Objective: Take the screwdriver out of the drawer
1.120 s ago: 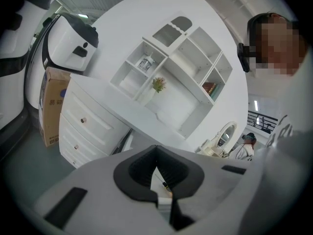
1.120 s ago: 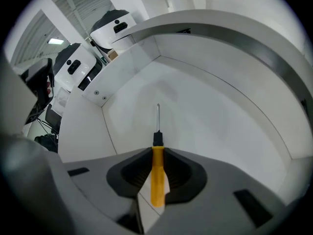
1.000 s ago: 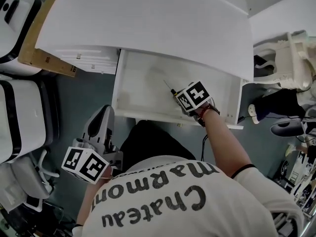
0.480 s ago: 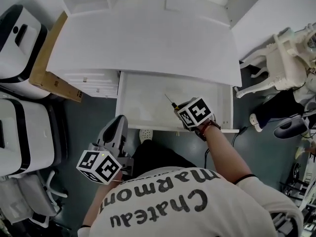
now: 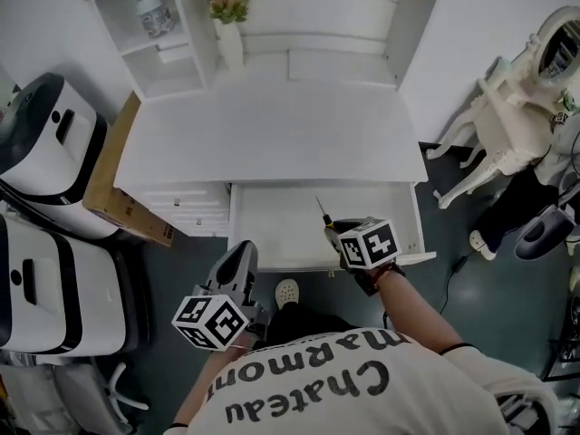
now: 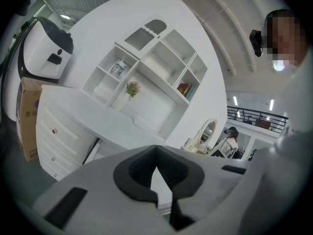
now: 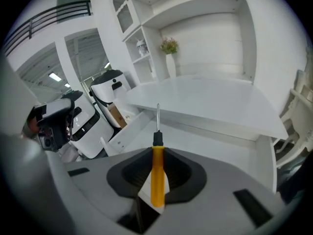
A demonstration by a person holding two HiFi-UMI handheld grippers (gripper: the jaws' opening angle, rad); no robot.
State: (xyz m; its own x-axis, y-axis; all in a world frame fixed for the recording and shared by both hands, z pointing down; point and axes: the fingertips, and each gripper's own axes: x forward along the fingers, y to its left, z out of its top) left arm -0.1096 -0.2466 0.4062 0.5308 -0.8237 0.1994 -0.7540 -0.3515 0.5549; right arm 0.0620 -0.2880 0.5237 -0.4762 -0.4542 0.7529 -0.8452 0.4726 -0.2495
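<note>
A screwdriver (image 7: 157,170) with a yellow handle, black collar and thin metal shaft sits clamped between the jaws of my right gripper (image 7: 156,177), its shaft pointing forward. In the head view the right gripper (image 5: 337,234) hangs over the front right part of the open white drawer (image 5: 272,234), and the screwdriver shaft (image 5: 320,208) sticks out beyond it. My left gripper (image 5: 237,270) is held low at the left, below the drawer front, away from the desk. Its jaws are shut with nothing between them (image 6: 157,173).
The white desk (image 5: 272,139) has a shelf unit (image 5: 159,25) and a flower vase (image 5: 228,34) at the back. A cardboard box (image 5: 118,188) and white machines (image 5: 45,152) stand to the left. A white ornate chair (image 5: 507,116) is at the right.
The right gripper has drawn back toward the drawer's front edge with the screwdriver in it. The head view has pulled back, so more of the desk and shelves shows. The left gripper stays shut.
</note>
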